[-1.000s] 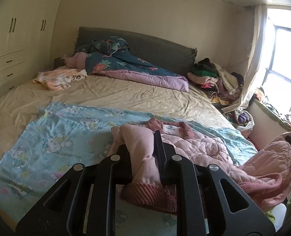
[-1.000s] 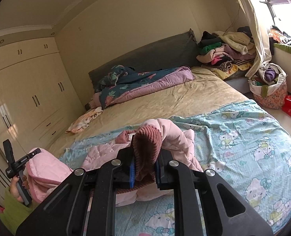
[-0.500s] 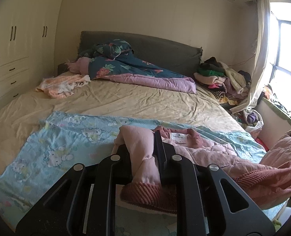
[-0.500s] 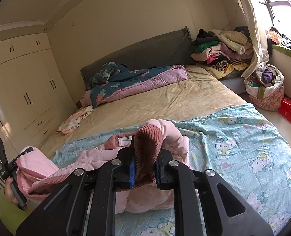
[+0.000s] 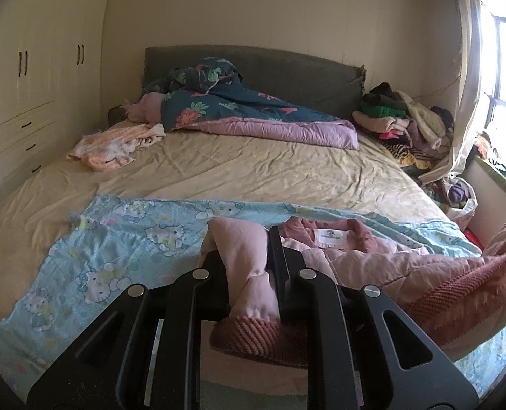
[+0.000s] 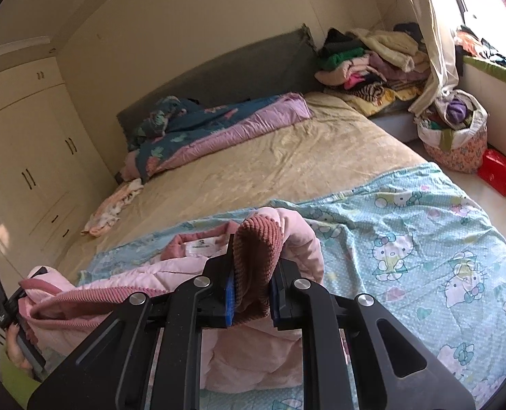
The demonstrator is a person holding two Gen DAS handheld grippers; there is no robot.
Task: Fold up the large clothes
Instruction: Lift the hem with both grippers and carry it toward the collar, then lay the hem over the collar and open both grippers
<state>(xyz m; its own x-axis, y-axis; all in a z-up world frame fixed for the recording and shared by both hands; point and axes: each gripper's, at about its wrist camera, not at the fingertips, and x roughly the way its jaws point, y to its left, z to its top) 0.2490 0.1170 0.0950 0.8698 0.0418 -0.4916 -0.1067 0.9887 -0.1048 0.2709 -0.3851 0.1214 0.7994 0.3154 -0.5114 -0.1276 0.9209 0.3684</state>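
A pink quilted jacket (image 5: pixel 362 259) with darker ribbed hem hangs stretched between both grippers over the near end of the bed. Its collar with a white label (image 5: pixel 331 236) rests on the light blue cartoon-cat blanket (image 5: pixel 116 249). My left gripper (image 5: pixel 249 266) is shut on a fold of the jacket near its ribbed hem (image 5: pixel 256 338). In the right wrist view my right gripper (image 6: pixel 253 290) is shut on the ribbed hem (image 6: pixel 256 256) of the jacket (image 6: pixel 143 276). At that view's far left, a hand holds the left gripper's body (image 6: pixel 10 311) with the jacket's other corner.
The bed (image 5: pixel 253 171) has a beige sheet, a dark floral quilt (image 5: pixel 239 109) by the grey headboard and a small peach garment (image 5: pixel 113 143). A clothes pile (image 6: pixel 369 58), a full fabric basket (image 6: pixel 454 130) and a red box (image 6: pixel 499 172) stand at the right. Wardrobes (image 5: pixel 31 78) line the left wall.
Both grippers have moved forward toward the bed's head with the jacket. The collar and label now lie further up on the blue blanket, and the jacket is pulled flatter between them.
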